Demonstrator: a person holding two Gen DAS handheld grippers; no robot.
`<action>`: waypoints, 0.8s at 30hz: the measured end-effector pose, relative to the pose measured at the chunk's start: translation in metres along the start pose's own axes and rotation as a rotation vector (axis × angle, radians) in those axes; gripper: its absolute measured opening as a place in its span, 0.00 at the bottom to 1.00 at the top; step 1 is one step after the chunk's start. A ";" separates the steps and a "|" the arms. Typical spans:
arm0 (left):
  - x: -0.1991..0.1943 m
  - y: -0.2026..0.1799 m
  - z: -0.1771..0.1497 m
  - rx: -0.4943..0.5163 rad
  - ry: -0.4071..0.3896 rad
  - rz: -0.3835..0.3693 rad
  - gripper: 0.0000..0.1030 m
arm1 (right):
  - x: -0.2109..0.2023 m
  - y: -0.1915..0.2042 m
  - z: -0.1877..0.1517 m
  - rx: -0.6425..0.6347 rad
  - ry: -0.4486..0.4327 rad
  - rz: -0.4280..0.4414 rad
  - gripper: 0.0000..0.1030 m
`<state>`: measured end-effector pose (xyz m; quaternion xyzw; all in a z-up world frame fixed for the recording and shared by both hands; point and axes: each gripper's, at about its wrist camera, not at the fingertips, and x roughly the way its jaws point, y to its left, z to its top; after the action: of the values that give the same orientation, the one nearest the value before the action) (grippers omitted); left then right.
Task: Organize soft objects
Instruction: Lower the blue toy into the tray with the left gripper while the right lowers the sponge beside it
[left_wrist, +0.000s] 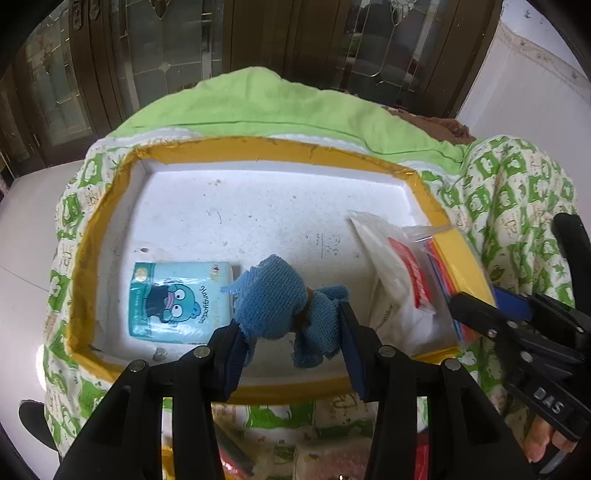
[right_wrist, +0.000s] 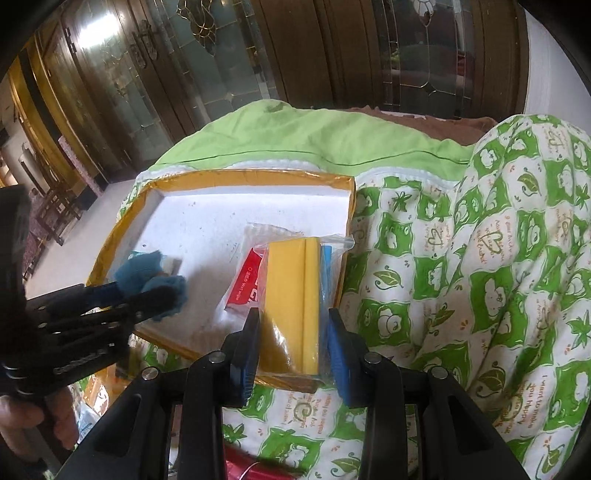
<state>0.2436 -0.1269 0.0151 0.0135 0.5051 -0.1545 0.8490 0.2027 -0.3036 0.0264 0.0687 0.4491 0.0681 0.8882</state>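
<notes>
A white foam tray (left_wrist: 258, 146) with a yellow taped rim (right_wrist: 240, 177) lies on a green-patterned quilt. My left gripper (left_wrist: 291, 325) is shut on a crumpled blue cloth (left_wrist: 273, 295) that hangs just above the tray's near side. It also shows in the right wrist view as the left gripper (right_wrist: 144, 291) with the blue cloth (right_wrist: 147, 275). My right gripper (right_wrist: 294, 321) is shut on a bagged yellow sponge pack (right_wrist: 295, 288) over the tray's right rim. The left wrist view shows the right gripper (left_wrist: 487, 301) beside that sponge pack (left_wrist: 461, 254).
In the tray lie a teal tissue pack (left_wrist: 181, 302) and a white wet-wipe bag with a red label (left_wrist: 402, 284), also seen as the wet-wipe bag (right_wrist: 245, 280). The quilt (right_wrist: 480, 277) bulges high on the right. Dark glass-panelled doors stand behind.
</notes>
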 end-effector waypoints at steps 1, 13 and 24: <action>0.002 0.001 0.000 0.000 0.004 0.003 0.44 | 0.000 0.000 0.000 -0.002 0.000 0.001 0.36; 0.012 0.036 -0.004 -0.050 0.028 0.068 0.45 | 0.011 0.007 0.001 -0.015 0.029 0.016 0.36; 0.015 0.026 -0.005 -0.020 0.036 0.093 0.48 | 0.021 0.008 -0.002 0.000 0.053 0.036 0.37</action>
<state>0.2533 -0.1046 -0.0037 0.0311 0.5205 -0.1095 0.8462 0.2131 -0.2917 0.0099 0.0751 0.4713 0.0858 0.8746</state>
